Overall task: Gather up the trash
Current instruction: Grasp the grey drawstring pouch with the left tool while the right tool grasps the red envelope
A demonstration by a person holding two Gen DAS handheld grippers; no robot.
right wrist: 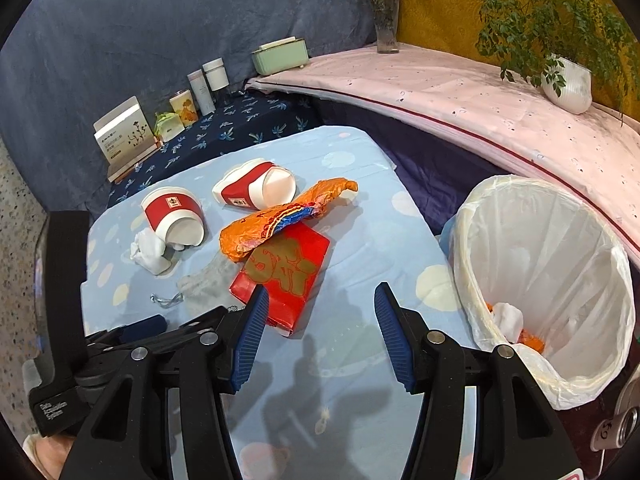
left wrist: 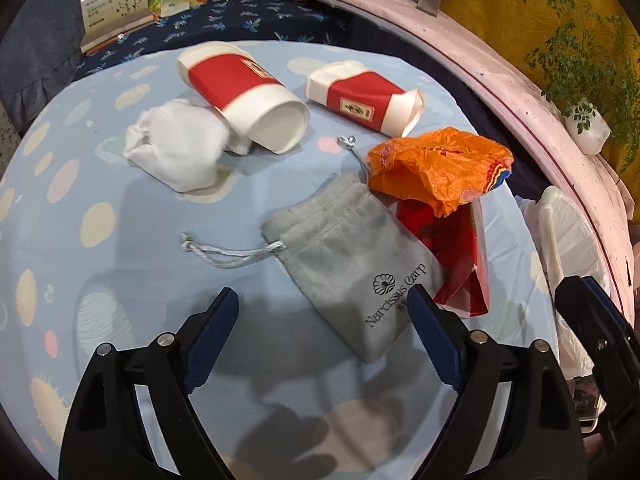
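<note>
On the light blue tablecloth lie two tipped red-and-white paper cups, a crumpled white tissue, a grey drawstring pouch, a crumpled orange wrapper and a red packet partly under the wrapper. My left gripper hovers open over the pouch's near end, pads clear of it. My right gripper is open and empty just in front of the red packet, with the orange wrapper beyond. A bin with a white liner stands to its right.
The bin holds orange and white scraps. Boxes and bottles line the dark blue cloth at the back. A pink shelf carries a green box, a vase and a potted plant.
</note>
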